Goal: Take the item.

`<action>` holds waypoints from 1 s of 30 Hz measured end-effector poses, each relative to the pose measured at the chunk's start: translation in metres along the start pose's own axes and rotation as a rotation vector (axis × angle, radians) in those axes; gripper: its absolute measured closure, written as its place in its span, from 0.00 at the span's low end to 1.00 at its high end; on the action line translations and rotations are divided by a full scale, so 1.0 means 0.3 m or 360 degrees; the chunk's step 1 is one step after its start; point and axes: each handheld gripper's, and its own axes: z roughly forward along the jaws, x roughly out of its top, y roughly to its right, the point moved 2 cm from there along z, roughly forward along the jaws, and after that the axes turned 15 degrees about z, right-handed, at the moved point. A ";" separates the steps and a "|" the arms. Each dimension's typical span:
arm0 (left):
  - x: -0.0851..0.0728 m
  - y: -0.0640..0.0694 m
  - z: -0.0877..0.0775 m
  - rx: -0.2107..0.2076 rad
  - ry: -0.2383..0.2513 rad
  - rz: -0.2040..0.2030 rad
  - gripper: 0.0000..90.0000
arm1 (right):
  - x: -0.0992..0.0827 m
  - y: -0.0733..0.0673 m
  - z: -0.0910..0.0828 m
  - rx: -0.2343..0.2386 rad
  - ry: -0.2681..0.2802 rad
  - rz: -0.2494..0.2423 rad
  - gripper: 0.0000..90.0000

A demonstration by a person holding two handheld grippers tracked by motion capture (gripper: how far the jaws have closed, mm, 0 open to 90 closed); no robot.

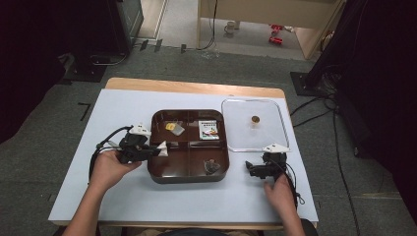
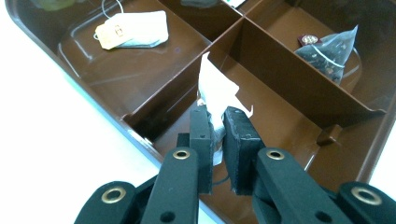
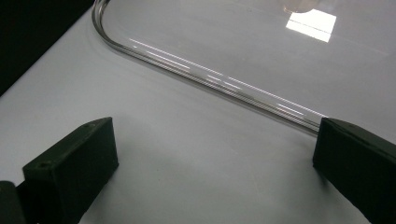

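My work surface is a wooden table (image 1: 196, 87) covered by a white sheet (image 1: 123, 110); bare wood shows along the far edge. A brown four-compartment tray (image 1: 189, 178) lies directly on the sheet at centre. A clear square lid (image 1: 282, 129) lies flat just right of it, edges nearly touching. My right gripper (image 1: 252, 169) rests on the sheet, near the lid's near edge.

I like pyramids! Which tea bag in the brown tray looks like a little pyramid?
The dark see-through tea bag, alone in its own section of the brown tray. The pale tea bag with the yellow tag lies flat.
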 end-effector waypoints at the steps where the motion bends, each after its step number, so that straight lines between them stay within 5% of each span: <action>1: 0.000 0.000 0.000 0.0000 0.0000 0.0000 0.93 | 0.000 0.000 0.000 0.0000 0.0000 0.0000 0.00; 7: -0.016 -0.017 -0.053 0.0035 0.0098 -0.0053 0.93 | 0.000 0.001 0.000 0.0001 -0.0002 -0.0002 0.00; 30: -0.102 -0.097 -0.167 0.0185 0.0161 -0.0204 0.92 | 0.001 0.002 0.000 0.0001 -0.0005 0.0000 0.00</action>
